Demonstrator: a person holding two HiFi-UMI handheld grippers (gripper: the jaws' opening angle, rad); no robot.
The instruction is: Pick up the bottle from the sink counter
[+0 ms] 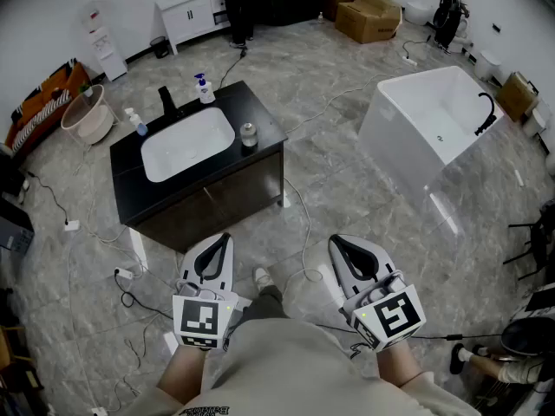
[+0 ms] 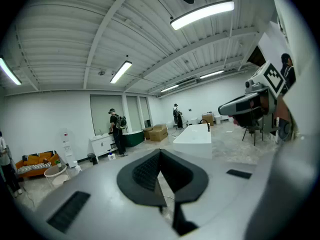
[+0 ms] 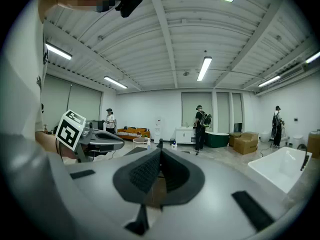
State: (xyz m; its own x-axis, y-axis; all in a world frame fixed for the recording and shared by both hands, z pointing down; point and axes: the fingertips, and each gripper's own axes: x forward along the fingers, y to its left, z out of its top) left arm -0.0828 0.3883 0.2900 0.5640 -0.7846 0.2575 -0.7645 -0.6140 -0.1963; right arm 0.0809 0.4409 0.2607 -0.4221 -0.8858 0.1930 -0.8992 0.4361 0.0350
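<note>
A black sink counter (image 1: 260, 120) with a white basin (image 1: 186, 143) stands ahead of me on the floor. On it are a white pump bottle with a blue top (image 1: 205, 87) at the back, a small blue-capped bottle (image 1: 139, 125) at the left, and a short jar (image 1: 249, 135) at the right. A black faucet (image 1: 166, 101) rises behind the basin. My left gripper (image 1: 227, 237) and right gripper (image 1: 333, 241) hang low and close to my body, well short of the counter. Both are shut and hold nothing. In the right gripper view the pump bottle (image 3: 173, 145) shows small beyond the closed jaws.
A white bathtub (image 1: 434, 120) stands to the right. Cables trail over the grey floor (image 1: 329, 76) around the counter. Cardboard boxes (image 1: 368, 16), a white cabinet (image 1: 192, 11) and a standing person (image 1: 238, 7) are at the far side. A beige tub (image 1: 87, 115) sits at the left.
</note>
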